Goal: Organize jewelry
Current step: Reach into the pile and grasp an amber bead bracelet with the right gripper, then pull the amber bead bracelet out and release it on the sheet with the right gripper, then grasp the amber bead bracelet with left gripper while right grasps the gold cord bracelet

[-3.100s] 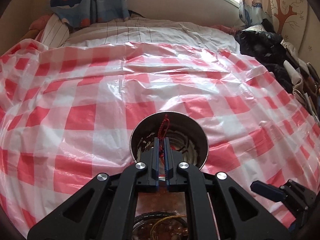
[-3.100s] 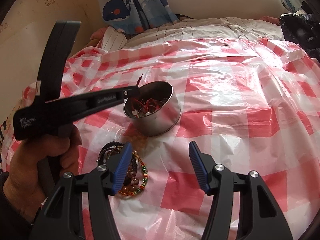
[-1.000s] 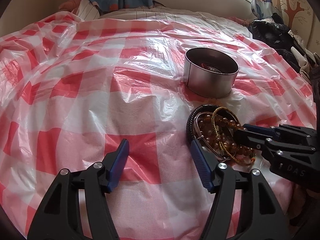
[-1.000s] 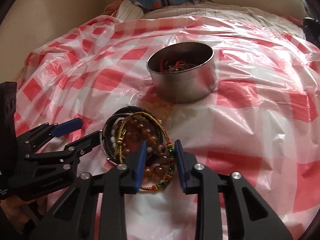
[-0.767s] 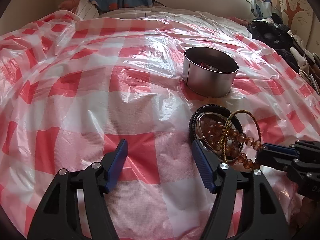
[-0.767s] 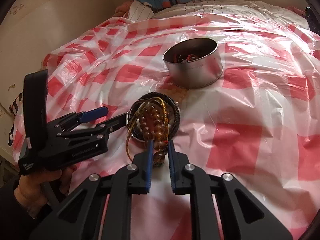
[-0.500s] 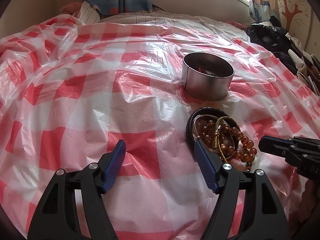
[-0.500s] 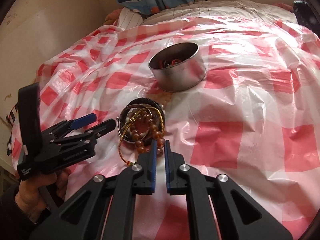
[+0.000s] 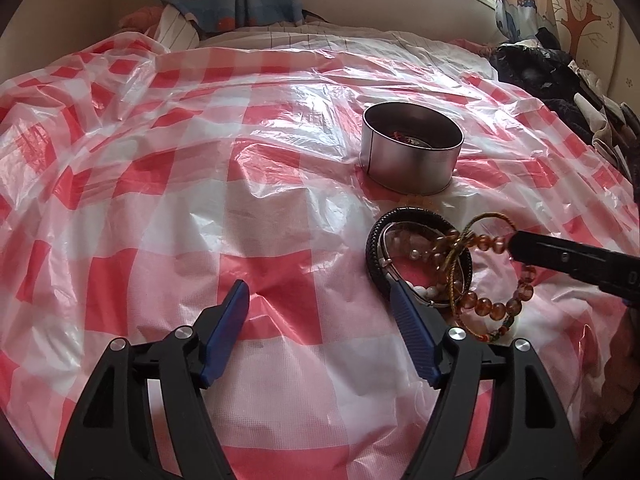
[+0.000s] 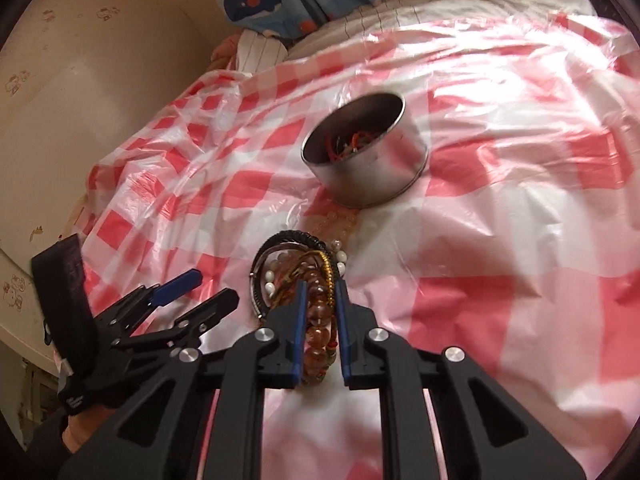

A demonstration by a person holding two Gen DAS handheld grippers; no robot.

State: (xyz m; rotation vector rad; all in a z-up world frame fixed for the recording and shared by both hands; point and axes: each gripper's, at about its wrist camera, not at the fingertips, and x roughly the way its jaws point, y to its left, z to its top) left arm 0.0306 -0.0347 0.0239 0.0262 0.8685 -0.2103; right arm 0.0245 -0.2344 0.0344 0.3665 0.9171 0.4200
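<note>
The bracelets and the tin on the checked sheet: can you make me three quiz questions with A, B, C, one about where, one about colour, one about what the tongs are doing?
1. Where does the metal tin stand?
A. Beyond the bracelet pile
B. On top of the bracelet pile
C. Between the left tongs

2. What colour are the big beads of the beaded bracelet?
A. Blue
B. Amber brown
C. Green

3. What are the right tongs doing?
A. Spread wide over bare sheet
B. Reaching inside the tin
C. Closed on the beaded bracelet

Answers:
1 A: the tin sits farther off than the bracelet pile in both views.
2 B: the beads look clear amber brown.
3 C: the beads sit pinched between the two blue pads, while the left tongs stand open.
</note>
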